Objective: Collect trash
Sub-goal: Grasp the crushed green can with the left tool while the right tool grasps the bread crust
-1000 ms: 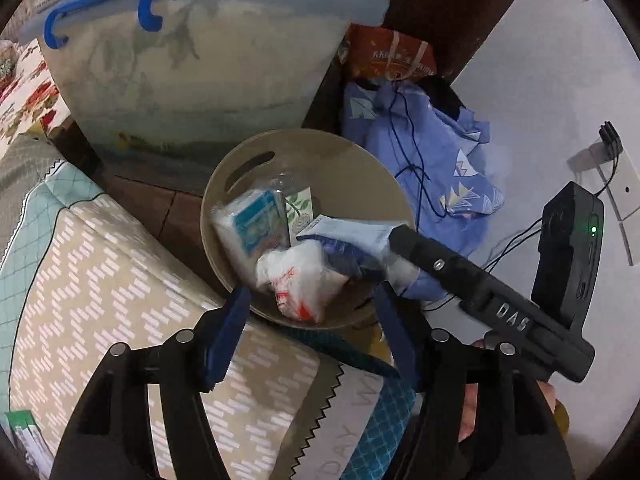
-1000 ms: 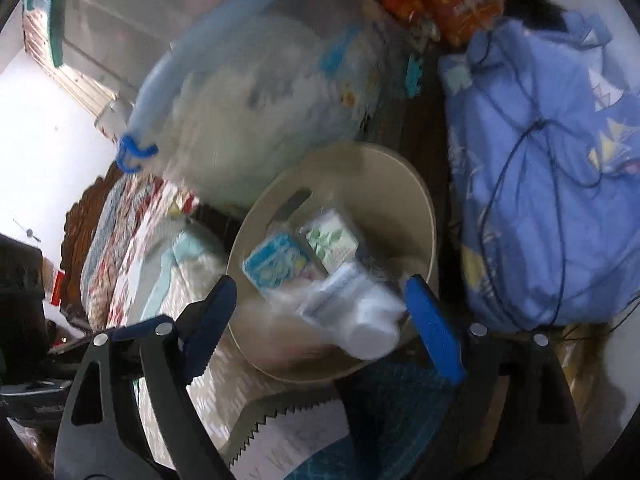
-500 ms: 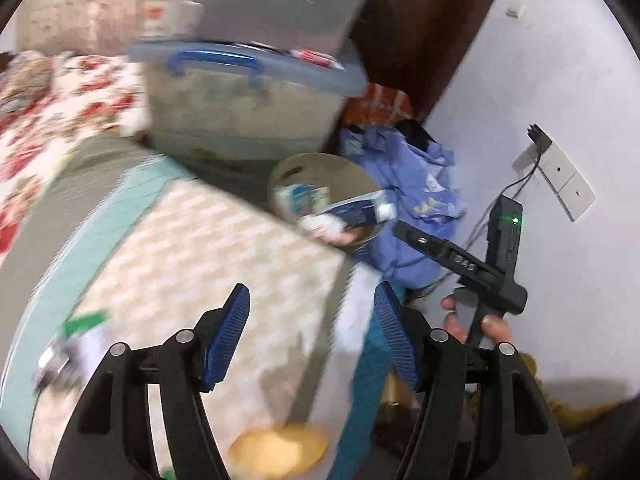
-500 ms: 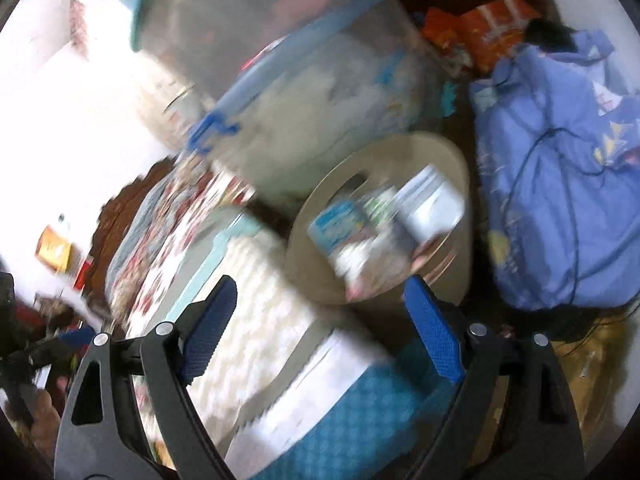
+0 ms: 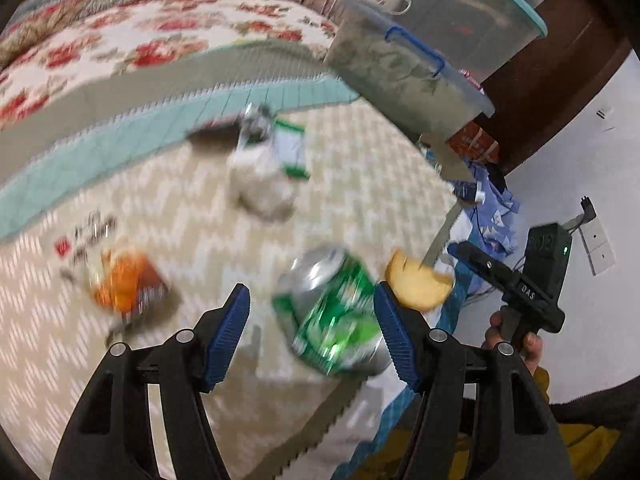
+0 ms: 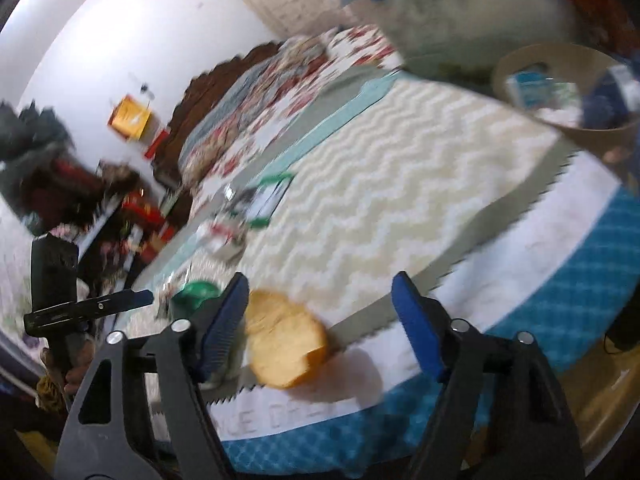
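Note:
A dented green can [image 5: 332, 312] lies on the chevron blanket between the fingers of my left gripper [image 5: 312, 300], which is open, with a gap at the left pad. A yellow peel-like scrap [image 6: 284, 344] sits at the blanket's edge, just inside the left finger of my right gripper [image 6: 320, 292]. Its jaws are closing and do not press on the scrap. An orange wrapper [image 5: 128, 284] and a crumpled white and green packet [image 5: 268, 164] also lie on the bed. The beige basket [image 6: 520, 56] with trash in it stands at the bed's far corner.
A clear storage tub with blue handles [image 5: 400, 68] stands behind the basket. Blue cloth and cables [image 5: 496, 208] lie by the white wall with a socket [image 5: 596, 236]. A floral quilt [image 5: 120, 40] covers the far bed. A hand [image 5: 516, 340] holds the right gripper.
Both views have swung away from the basket and over the bed, so the can, scrap and wrappers came into view. The right jaws have narrowed.

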The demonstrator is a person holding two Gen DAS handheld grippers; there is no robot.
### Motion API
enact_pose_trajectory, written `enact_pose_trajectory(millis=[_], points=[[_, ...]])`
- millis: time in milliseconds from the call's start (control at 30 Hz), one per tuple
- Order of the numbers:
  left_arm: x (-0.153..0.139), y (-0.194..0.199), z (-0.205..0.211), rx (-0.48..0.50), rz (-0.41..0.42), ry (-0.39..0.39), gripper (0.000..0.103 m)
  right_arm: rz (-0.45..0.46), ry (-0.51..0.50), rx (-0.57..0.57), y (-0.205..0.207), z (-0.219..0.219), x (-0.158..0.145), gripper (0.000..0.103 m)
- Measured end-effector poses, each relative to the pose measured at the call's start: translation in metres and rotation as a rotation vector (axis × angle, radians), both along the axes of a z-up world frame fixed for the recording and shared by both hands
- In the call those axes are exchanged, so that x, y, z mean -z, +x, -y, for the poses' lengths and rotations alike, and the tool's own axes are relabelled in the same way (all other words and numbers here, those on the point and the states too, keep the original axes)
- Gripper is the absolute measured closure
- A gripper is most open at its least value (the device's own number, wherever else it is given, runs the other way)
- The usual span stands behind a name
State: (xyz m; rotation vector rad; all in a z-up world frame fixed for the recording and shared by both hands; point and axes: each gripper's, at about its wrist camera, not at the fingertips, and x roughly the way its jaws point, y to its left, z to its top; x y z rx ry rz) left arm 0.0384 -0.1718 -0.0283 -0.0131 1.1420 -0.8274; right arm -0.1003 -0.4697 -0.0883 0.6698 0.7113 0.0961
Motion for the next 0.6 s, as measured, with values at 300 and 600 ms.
enact_pose_trajectory(millis=[300,600], points=[[0.039,-0.006,-0.002,0.037,-0.104,-0.055,0.043,-0.066,-0.058,0.004,-0.007,-0.038,0.017,0.036],[0.058,-0.001,0.006,0.052,-0.187,-0.114,0.044,-0.068,-0.046,0.011,-0.005,-0.054,0.019,0.040]])
